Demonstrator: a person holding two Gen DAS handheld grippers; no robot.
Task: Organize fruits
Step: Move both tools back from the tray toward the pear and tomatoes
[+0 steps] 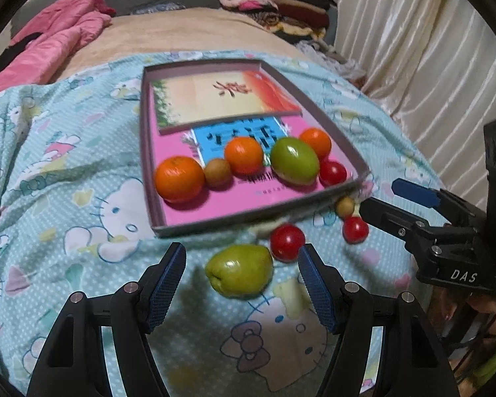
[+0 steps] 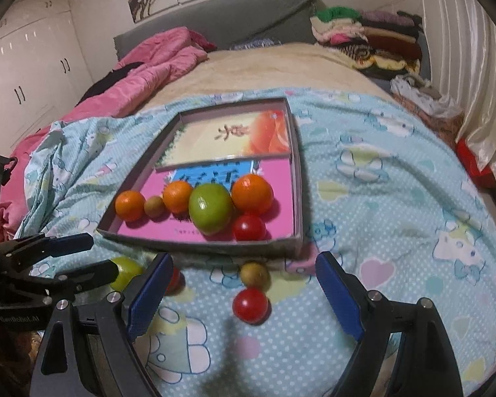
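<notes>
On the patterned blue bedsheet (image 1: 66,172), the left gripper (image 1: 241,264) stands wide, empty, straddling a loose green fruit (image 1: 238,270) with bare sheet on either side. Beyond it, the shallow cardboard tray (image 1: 215,223) holds six fruits along its near wall. The right gripper (image 2: 239,278), also wide and empty, frames a cherry tomato (image 2: 250,305) and a small brown fruit (image 2: 254,274) just outside that tray edge.
</notes>
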